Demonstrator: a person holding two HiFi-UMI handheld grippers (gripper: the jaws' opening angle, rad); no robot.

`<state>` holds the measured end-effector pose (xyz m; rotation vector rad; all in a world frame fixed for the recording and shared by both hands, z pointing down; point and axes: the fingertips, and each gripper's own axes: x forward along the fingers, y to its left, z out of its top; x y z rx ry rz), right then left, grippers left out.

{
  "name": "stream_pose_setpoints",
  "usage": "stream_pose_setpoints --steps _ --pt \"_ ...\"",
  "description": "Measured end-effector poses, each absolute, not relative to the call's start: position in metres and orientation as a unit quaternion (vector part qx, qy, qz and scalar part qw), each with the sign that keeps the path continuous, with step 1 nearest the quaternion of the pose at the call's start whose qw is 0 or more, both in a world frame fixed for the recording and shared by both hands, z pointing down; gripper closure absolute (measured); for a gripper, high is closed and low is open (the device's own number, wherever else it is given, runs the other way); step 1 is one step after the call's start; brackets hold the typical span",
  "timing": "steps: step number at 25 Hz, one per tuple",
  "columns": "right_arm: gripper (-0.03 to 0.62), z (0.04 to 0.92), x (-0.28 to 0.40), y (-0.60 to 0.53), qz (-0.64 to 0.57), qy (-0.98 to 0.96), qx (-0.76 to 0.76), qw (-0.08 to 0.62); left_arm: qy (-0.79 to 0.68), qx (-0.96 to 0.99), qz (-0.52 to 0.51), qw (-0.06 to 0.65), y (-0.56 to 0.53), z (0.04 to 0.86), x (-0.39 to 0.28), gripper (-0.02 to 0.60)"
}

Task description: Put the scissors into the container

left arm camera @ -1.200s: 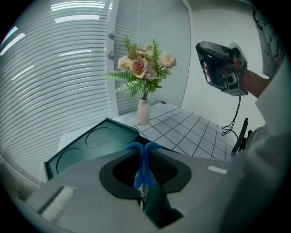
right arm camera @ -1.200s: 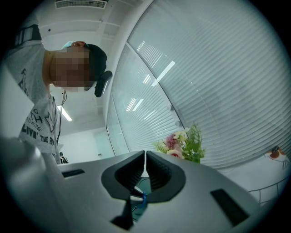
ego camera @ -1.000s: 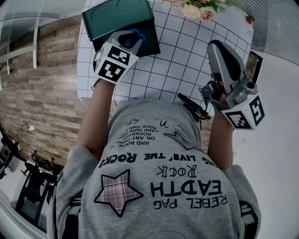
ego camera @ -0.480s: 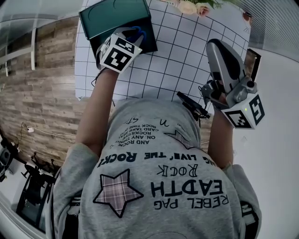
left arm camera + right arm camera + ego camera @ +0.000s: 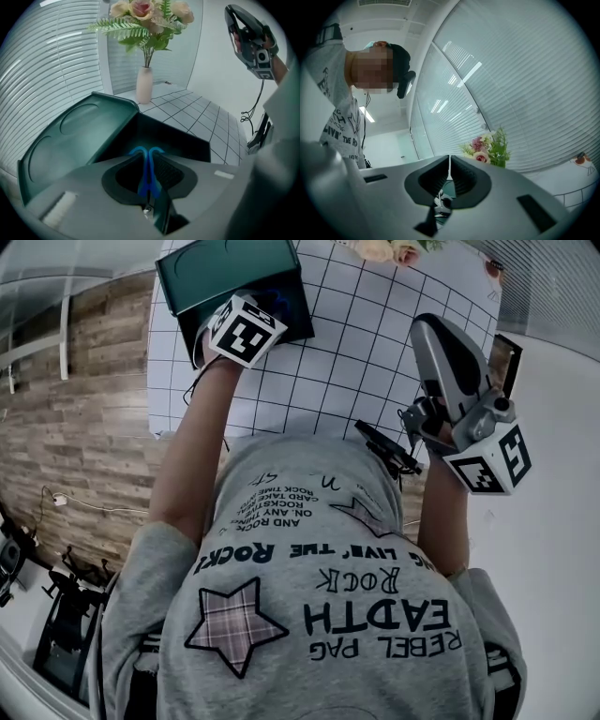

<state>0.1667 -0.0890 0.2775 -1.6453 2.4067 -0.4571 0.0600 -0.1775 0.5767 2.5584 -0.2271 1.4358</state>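
Grid table (image 5: 375,343) up top, dark green container (image 5: 220,268) open at the upper left of the head view. Left gripper (image 5: 150,161) pinches the scissors (image 5: 146,173) over the container's mouth, low-centre in its own view: blue loops pointing ahead into it, long axis along the jaws. Right gripper (image 5: 433,334), mid-right, is squeezed closed, empty.

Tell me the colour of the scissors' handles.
Blue. The scissors show best in the left gripper view.
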Motion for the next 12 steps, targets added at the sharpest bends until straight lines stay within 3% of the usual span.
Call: stream_pose_setpoints --steps 12 --pt "0.577 0.279 0.169 -0.092 -0.158 0.812 -0.554 0.095 -0.065 0.856 0.502 0.106 -0.173 0.591 0.06 0.5"
